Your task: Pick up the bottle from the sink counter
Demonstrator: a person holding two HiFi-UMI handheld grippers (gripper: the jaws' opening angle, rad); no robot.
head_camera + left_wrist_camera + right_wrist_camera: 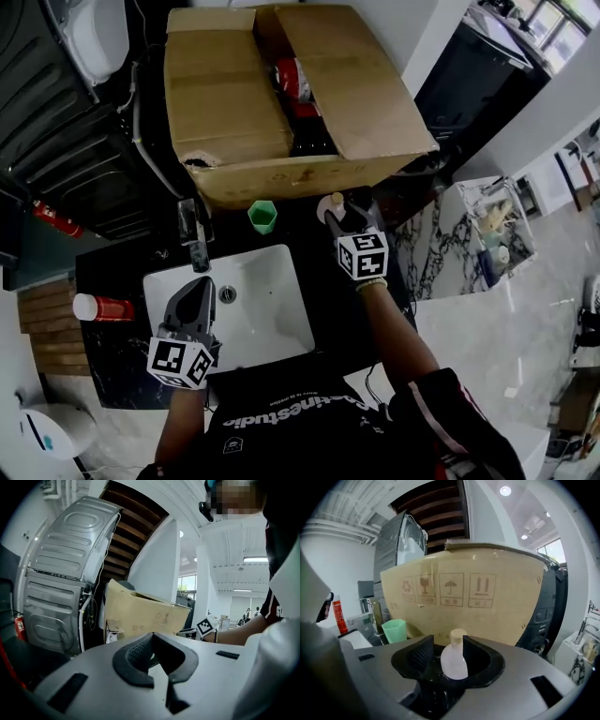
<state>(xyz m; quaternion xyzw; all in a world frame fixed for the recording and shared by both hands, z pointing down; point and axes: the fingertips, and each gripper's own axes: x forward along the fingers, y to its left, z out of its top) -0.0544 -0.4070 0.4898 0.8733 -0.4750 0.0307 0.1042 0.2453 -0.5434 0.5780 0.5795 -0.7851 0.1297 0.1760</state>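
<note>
A small clear bottle (336,200) with a pale cap stands upright on the black sink counter (319,281), right in front of the cardboard box. My right gripper (339,216) reaches around it. In the right gripper view the bottle (454,663) stands between the jaws of the right gripper (447,642), close to the right pad, with a gap on the left side, so the jaws are open. My left gripper (195,286) hovers over the left edge of the white sink (272,291). In its own view the left gripper (152,637) has its tips together and holds nothing.
A large open cardboard box (281,103) with items inside fills the back of the counter. A green cup (262,217) stands left of the bottle, beside the faucet (194,234). A red cup (103,307) lies at the counter's left end. A washing machine (61,583) stands at the left.
</note>
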